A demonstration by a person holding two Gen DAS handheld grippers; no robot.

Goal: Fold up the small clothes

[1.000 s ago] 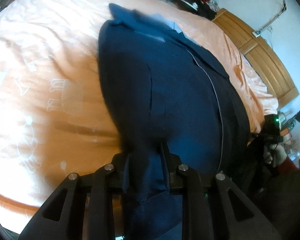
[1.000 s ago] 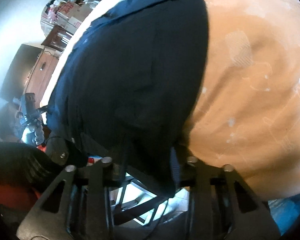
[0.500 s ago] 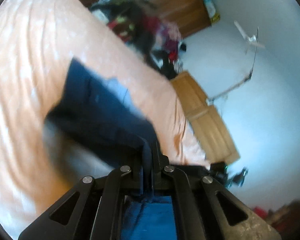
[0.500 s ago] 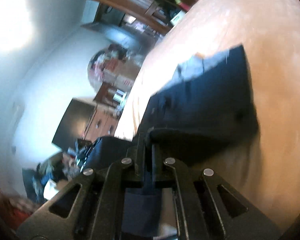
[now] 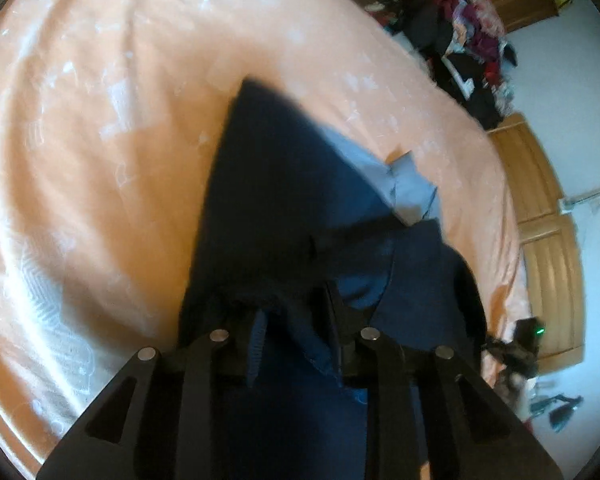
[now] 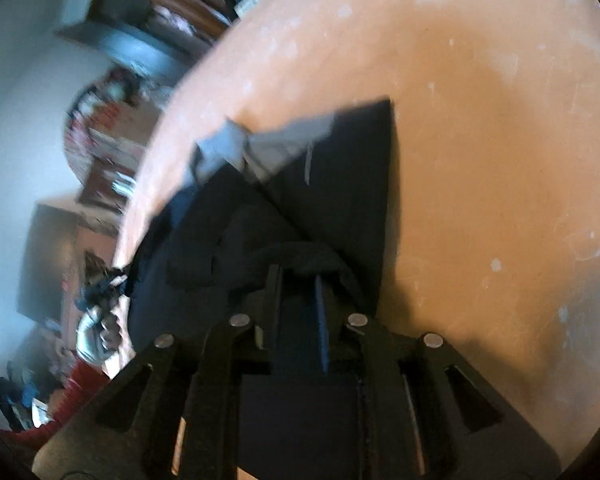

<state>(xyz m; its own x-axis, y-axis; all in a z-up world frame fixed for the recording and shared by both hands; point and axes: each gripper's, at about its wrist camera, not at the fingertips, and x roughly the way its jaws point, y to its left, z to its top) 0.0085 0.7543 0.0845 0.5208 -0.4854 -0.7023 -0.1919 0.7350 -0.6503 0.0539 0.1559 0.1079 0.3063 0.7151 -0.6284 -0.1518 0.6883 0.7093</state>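
Both tongs, left (image 5: 296, 316) and right (image 6: 300, 292), are standing parted with navy garment (image 5: 268, 200) cloth bunching between them. Soft, light, floppy fabric lying on the bed (image 5: 100, 120); hems are looking easiest to pinch.

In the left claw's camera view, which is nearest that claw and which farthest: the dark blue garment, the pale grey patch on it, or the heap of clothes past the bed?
1. Dark blue garment, between the left claw fingers.
2. Pale grey patch, right of centre.
3. Heap of clothes, upper right beyond the orange bed.
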